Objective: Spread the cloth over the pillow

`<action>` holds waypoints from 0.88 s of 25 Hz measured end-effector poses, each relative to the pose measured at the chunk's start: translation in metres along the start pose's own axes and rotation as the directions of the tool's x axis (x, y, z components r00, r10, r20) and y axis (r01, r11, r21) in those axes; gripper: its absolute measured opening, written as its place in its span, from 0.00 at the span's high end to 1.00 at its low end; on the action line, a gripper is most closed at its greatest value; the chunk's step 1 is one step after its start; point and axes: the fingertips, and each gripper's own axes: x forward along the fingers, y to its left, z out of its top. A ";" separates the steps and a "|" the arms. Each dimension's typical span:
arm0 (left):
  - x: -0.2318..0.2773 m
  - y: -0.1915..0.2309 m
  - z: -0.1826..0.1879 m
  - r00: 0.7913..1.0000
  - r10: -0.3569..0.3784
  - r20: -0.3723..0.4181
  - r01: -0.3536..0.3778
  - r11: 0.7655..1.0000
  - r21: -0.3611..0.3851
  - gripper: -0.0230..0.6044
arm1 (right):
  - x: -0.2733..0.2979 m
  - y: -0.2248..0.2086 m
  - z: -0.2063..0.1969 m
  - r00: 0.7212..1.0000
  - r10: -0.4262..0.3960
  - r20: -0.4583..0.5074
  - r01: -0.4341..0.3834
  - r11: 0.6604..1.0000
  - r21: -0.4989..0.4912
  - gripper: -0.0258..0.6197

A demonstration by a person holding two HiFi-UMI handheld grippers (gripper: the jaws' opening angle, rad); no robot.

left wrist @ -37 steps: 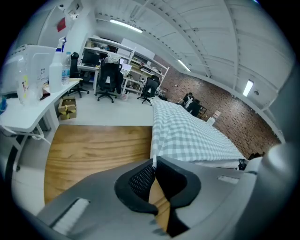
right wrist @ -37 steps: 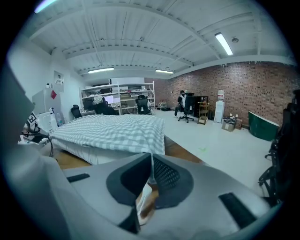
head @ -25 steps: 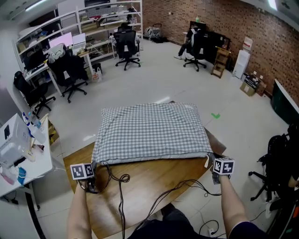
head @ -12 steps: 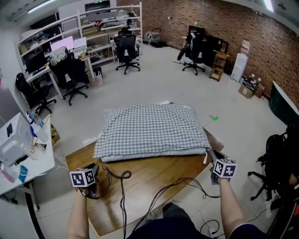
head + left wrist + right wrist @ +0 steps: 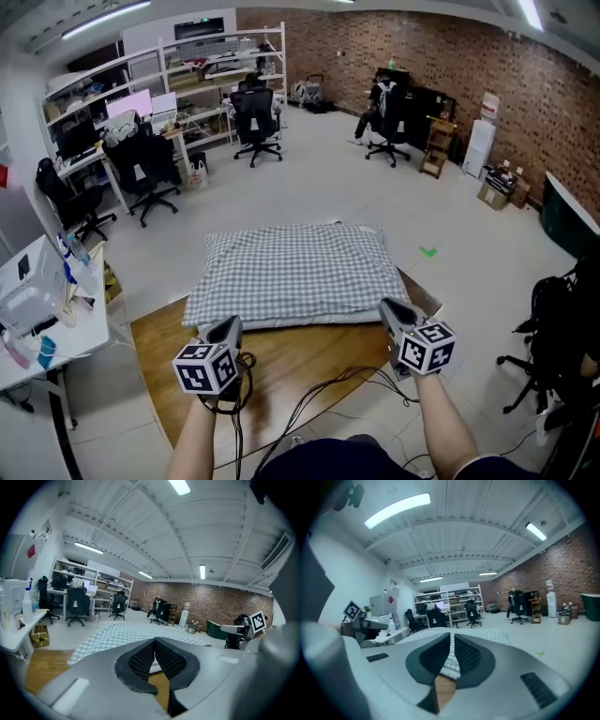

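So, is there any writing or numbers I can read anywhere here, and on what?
No text reads clearly.
Left cube and right cube: black-and-white squares, no letters.
Poster on the brick wall: too small to read.
Red sign on the white wall: too blurred.

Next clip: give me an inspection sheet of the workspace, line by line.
Surface: wooden table, wood showing at the near side.
Job's things: checked cloth spread flat over the pillow; its white edge shows nearside.
Clutter: nothing seen.
Grippers: left gripper shut, empty; right gripper a slit open, jaws just been closing, empty; both clear of the cloth.
Cables: black cables loop across the near wood.
Surroundings: office chairs, shelves, brick wall.
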 end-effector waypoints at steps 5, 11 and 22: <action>0.002 -0.119 0.010 0.991 -0.127 0.047 0.127 0.992 0.000 0.96 | -0.017 0.051 0.025 0.980 0.196 0.030 -0.195 0.980 -0.026 0.93; -0.007 -0.215 0.032 0.986 -0.117 0.123 0.109 0.992 0.067 0.96 | -0.050 0.063 0.059 0.934 0.350 0.068 -0.346 0.936 -0.066 0.93; -0.030 -0.333 0.033 0.975 -0.156 0.157 0.150 0.988 0.047 0.96 | -0.134 0.060 0.099 0.880 0.461 0.114 -0.443 0.884 -0.150 0.93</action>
